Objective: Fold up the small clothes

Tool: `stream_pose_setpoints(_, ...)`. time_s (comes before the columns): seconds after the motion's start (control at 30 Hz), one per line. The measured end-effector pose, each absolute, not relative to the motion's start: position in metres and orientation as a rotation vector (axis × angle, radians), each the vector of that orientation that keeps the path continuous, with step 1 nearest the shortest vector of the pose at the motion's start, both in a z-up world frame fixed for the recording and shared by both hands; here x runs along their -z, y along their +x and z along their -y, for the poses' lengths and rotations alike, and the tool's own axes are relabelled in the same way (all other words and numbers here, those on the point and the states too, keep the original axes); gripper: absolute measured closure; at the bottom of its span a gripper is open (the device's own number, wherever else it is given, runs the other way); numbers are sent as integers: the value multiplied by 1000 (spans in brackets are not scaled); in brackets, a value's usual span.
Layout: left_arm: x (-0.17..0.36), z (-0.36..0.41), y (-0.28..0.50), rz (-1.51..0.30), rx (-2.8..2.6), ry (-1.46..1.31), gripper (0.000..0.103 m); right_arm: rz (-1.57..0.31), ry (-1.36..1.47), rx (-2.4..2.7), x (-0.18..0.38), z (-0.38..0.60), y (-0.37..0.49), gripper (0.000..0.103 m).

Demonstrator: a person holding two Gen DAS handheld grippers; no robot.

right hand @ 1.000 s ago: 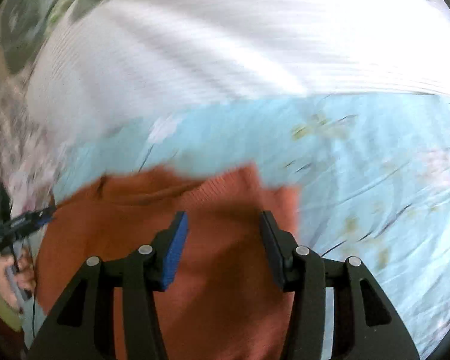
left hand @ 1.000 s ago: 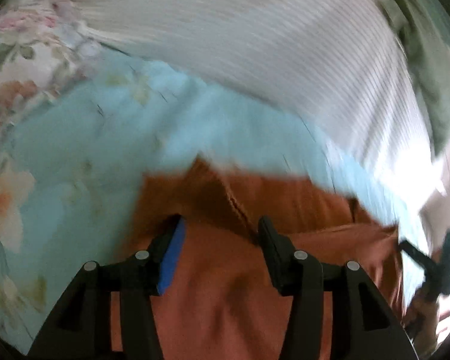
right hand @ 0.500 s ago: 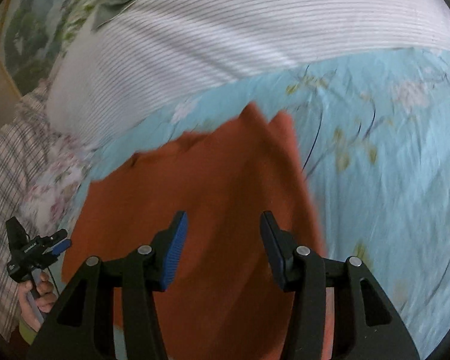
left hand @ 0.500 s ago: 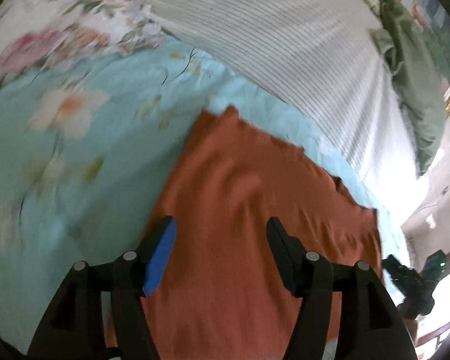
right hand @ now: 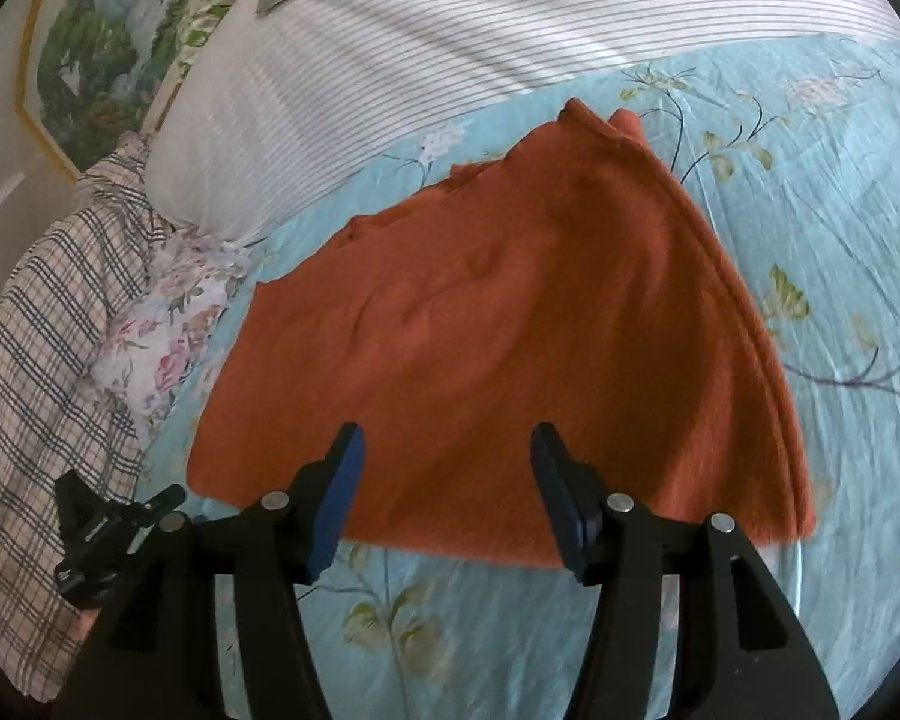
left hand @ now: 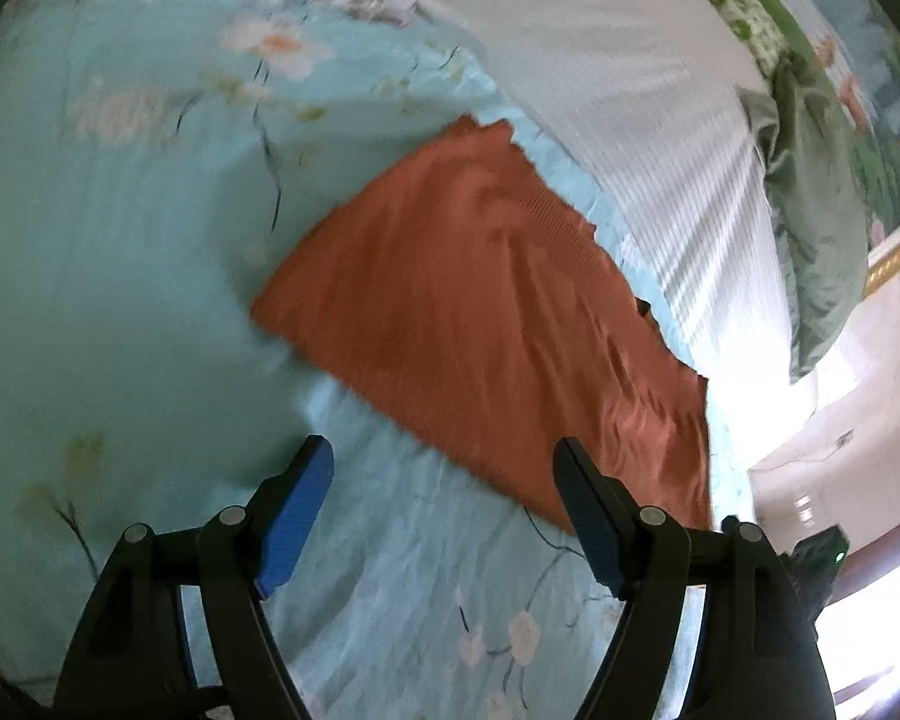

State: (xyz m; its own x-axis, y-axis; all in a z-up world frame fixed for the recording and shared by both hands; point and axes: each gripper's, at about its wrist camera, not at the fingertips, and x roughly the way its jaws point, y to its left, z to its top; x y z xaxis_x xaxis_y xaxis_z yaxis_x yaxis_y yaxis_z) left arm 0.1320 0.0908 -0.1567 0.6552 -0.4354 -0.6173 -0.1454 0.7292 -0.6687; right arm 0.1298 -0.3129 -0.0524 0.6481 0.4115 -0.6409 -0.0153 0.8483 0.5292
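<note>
Rust knit garment [right hand: 510, 324]: soft, light, limp; flat on bed [right hand: 810, 192].
Grab: near-edge corners.
Left tongs [left hand: 444, 516]: released, empty.
Right tongs [right hand: 444, 498]: released, empty.

No readable text, labels, brands or numbers on anything in view.

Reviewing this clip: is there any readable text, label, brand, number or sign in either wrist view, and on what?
None can be read.
rust-orange garment: no tag or print shows.
floral bedsheet: flower pattern only.
striped pillow: lines only.
framed painting: landscape, no lettering.
left tongs and right tongs: no markings visible.
</note>
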Motion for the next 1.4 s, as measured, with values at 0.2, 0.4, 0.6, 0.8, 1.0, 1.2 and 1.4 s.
stream_pose_setpoints(0.2, 161, -89, 142, -849, 178, -800, 24, -833, 522, -257, 49, 313, 119, 43)
stream_pose_setpoints(0.4, 166, -90, 177, -812, 135, -853, 24, -838, 533, -253, 52, 313, 117, 42)
stream_pose_setpoints(0.6, 164, -86, 208, -777, 52, -766, 55, -840, 547, -257, 57, 320, 126, 42)
stream_pose_setpoints(0.8, 148, -81, 215, -757, 65, -722, 91, -827, 568, -279, 52, 336, 139, 42)
stream_pose_setpoints(1.0, 86, -9, 211, -686, 218, -444, 93, -830, 607, -312, 47, 355, 155, 42)
stream_pose_setpoints(1.2, 75, 107, 198, -658, 358, -26, 93, -857, 653, -366, 47, 359, 181, 42)
stream_pose_setpoints(1.4, 122, 179, 182, -650, 325, 296, 89, -927, 697, -444, 64, 340, 215, 37)
